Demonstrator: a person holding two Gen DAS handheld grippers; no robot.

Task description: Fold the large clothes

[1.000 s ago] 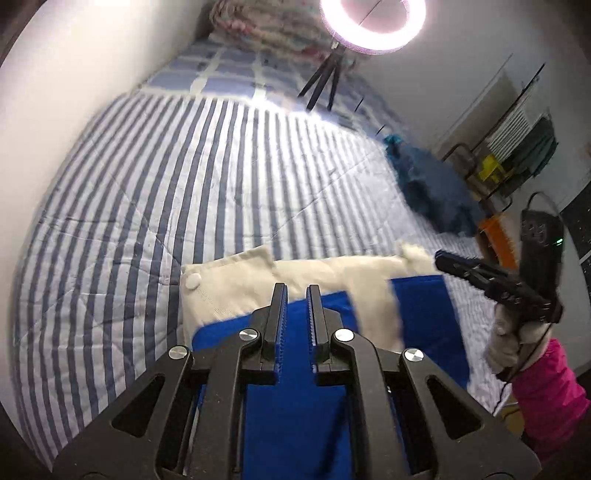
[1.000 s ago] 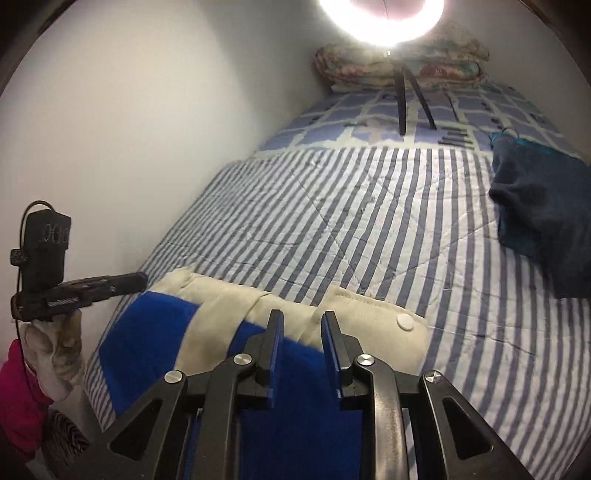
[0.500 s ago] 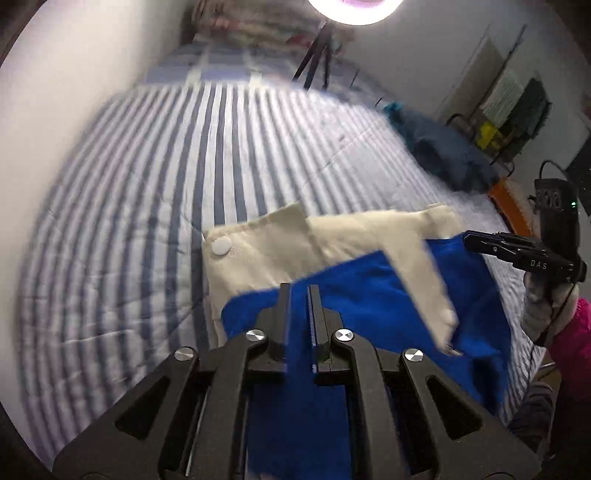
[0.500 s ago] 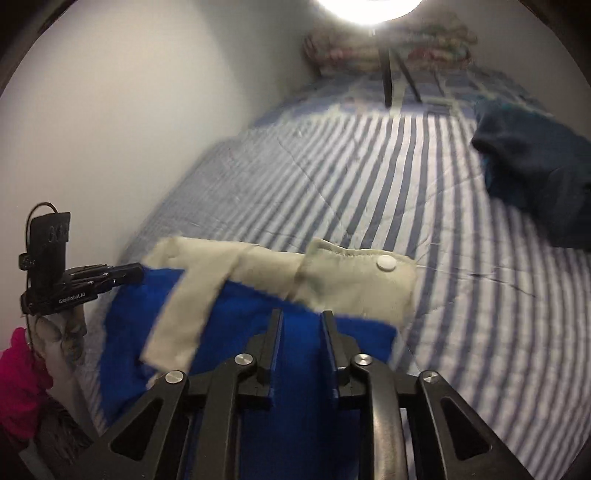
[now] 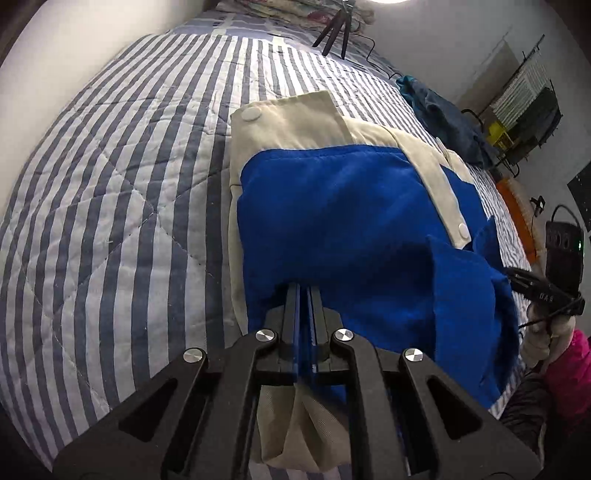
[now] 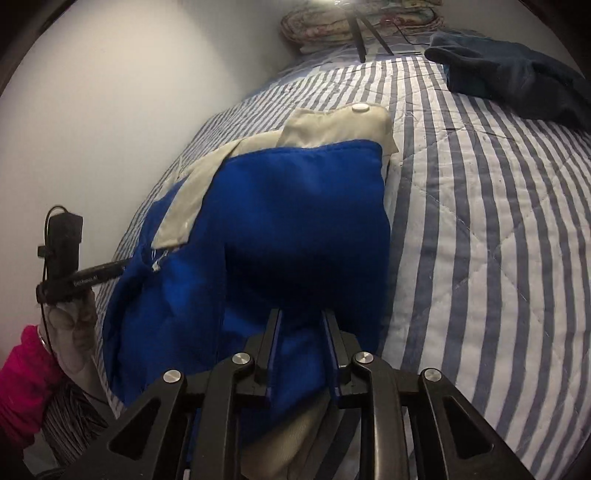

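Note:
A large blue and cream garment with white snap buttons lies doubled over on the striped bed quilt. My left gripper is shut on a thin fold of its blue cloth at the near edge. A thicker bunch of the same blue cloth sits pinched in my right gripper, which is shut on it. Each gripper shows in the other's view, the right one at the garment's right edge, the left one at its left edge. Cream lining hangs below both grips.
A dark blue garment is heaped on the far right of the bed. A tripod stands by folded bedding at the head. A white wall runs along the left. A rack stands beyond the bed.
Both grippers have come forward and down with the garment's near edge, laying the blue half over the cream collar part. The garment now fills more of both views.

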